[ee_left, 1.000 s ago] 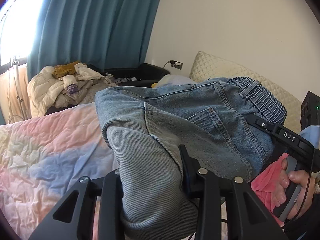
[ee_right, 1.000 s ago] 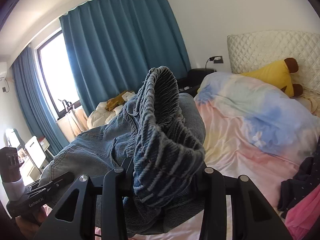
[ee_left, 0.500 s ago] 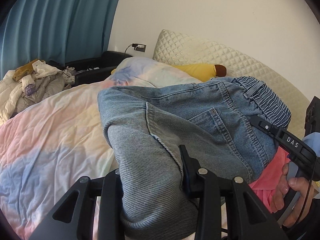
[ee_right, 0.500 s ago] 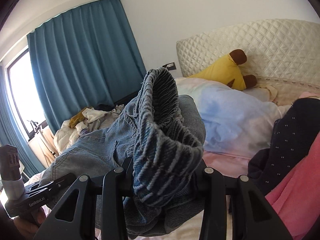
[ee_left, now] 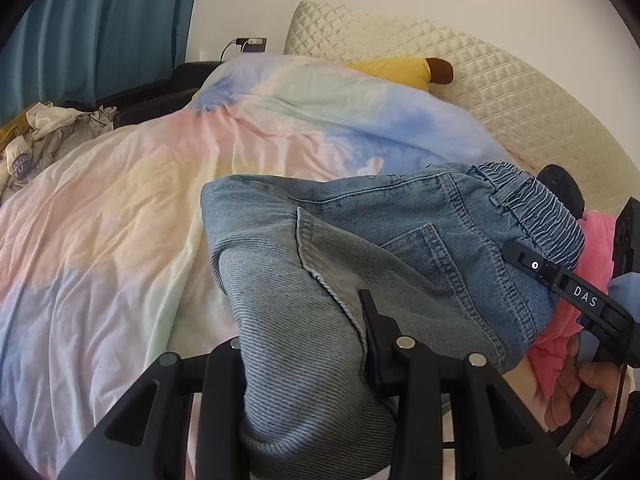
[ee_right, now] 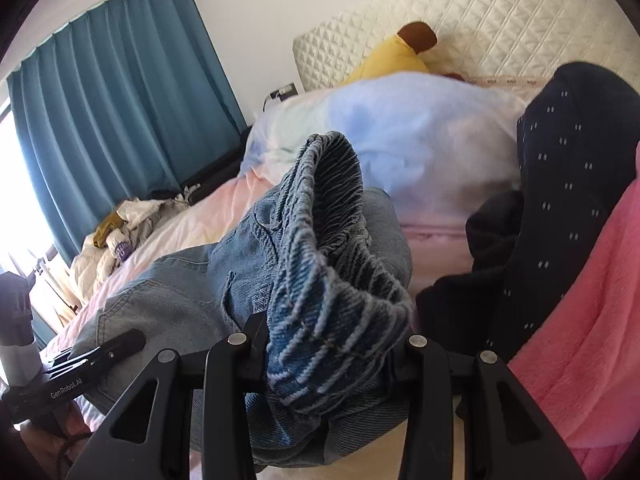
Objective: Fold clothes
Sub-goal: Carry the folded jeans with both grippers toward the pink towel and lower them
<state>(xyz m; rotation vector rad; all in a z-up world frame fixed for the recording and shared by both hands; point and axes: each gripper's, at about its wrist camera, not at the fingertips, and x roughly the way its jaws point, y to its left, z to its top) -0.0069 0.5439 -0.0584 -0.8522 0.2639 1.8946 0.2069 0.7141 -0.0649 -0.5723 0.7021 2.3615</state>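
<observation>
Ribbed, faded-denim jeans [ee_left: 400, 240] (elastic waistband gathered) bunch between both grippers' fingers [ee_left: 376, 340].

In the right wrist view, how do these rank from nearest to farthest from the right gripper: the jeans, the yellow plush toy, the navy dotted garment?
1. Jeans: clamped in the right gripper.
2. Navy dotted garment: just to the right, on the bed.
3. Yellow plush toy: far back, against the headboard.

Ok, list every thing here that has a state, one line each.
jeans: held up off the bed, bunched, gripped at both ends
left claw: shut on the jeans' lighter end
right claw: shut on the jeans' elastic waistband
curtain: drawn
duvet: spread over the bed, rumpled
clothes heap: unfolded
charger: plugged into the wall socket
</observation>
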